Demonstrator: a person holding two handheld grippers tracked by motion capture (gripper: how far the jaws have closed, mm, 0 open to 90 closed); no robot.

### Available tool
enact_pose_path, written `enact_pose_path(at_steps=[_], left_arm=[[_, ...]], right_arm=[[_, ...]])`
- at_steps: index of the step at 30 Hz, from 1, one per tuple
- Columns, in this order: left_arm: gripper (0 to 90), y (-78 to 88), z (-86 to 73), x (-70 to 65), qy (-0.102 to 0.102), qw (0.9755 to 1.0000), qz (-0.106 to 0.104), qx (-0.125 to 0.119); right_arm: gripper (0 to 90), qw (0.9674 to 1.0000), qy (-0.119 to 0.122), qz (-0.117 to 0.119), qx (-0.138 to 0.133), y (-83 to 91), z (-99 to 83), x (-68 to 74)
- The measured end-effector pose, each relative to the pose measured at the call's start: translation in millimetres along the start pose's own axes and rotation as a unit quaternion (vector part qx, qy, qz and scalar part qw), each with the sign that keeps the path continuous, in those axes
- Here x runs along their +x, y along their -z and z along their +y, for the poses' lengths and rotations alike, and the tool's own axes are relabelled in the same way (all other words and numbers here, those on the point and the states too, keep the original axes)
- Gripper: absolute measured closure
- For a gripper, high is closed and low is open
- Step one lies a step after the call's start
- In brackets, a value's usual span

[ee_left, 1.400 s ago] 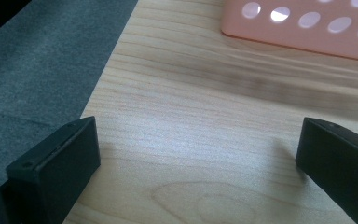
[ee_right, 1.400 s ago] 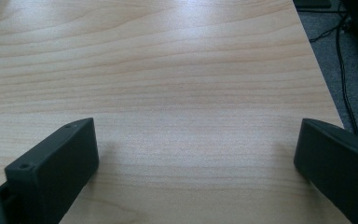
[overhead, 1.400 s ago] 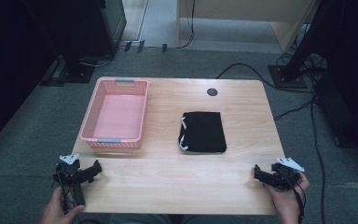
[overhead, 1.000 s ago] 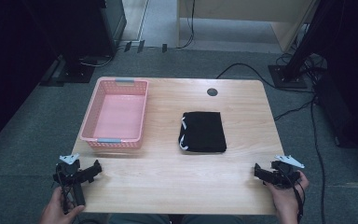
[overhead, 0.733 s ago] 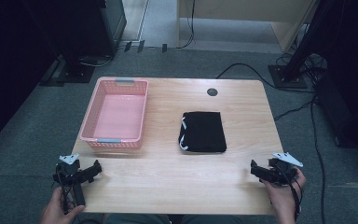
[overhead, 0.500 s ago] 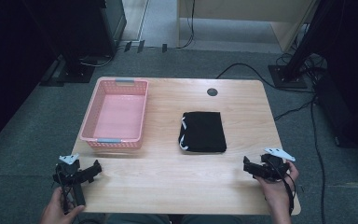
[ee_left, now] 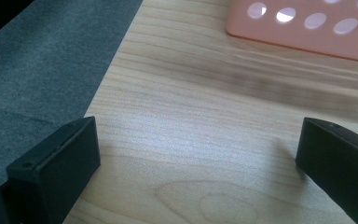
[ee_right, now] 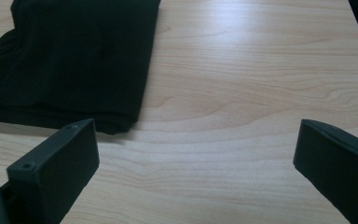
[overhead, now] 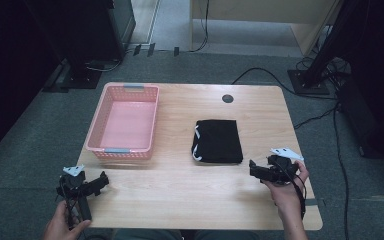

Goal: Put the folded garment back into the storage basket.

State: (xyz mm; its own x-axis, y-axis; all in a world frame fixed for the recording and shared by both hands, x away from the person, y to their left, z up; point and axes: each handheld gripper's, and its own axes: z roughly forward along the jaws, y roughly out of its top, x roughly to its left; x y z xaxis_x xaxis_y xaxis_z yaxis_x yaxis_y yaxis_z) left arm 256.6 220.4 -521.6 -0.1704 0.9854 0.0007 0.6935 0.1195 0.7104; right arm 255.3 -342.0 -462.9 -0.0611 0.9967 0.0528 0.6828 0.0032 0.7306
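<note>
A folded black cloth (overhead: 217, 141) with a white tag at its left edge lies on the wooden table (overhead: 180, 195), right of centre. An empty pink plastic basket (overhead: 125, 121) stands at the table's left. My right gripper (overhead: 254, 170) hovers just off the cloth's near right corner, jaws wide open and empty; in the right gripper view the cloth (ee_right: 70, 60) lies ahead and to the left of the jaws. My left gripper (overhead: 99, 181) rests at the table's near left edge, open and empty, with the basket's wall (ee_left: 307, 28) ahead of it.
A round dark cable port (overhead: 228, 98) sits near the table's far edge. Grey carpet (overhead: 30, 150) surrounds the table. Black stands and cables (overhead: 310, 80) lie on the floor behind and to the right. Bare wood lies between the two grippers.
My right gripper has moved left and forward from the table's near right corner toward the black cloth. The left gripper has stayed put.
</note>
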Motion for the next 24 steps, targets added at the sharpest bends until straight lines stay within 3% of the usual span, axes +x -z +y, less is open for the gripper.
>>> enact_pose_path(at_steps=[24], left_arm=[[0.0,0.0,-0.1,0.0,0.000,1.0000,0.000,0.000]], right_arm=[[0.3,0.9995,0.022,0.022,0.005,-14.2,34.3,35.6]])
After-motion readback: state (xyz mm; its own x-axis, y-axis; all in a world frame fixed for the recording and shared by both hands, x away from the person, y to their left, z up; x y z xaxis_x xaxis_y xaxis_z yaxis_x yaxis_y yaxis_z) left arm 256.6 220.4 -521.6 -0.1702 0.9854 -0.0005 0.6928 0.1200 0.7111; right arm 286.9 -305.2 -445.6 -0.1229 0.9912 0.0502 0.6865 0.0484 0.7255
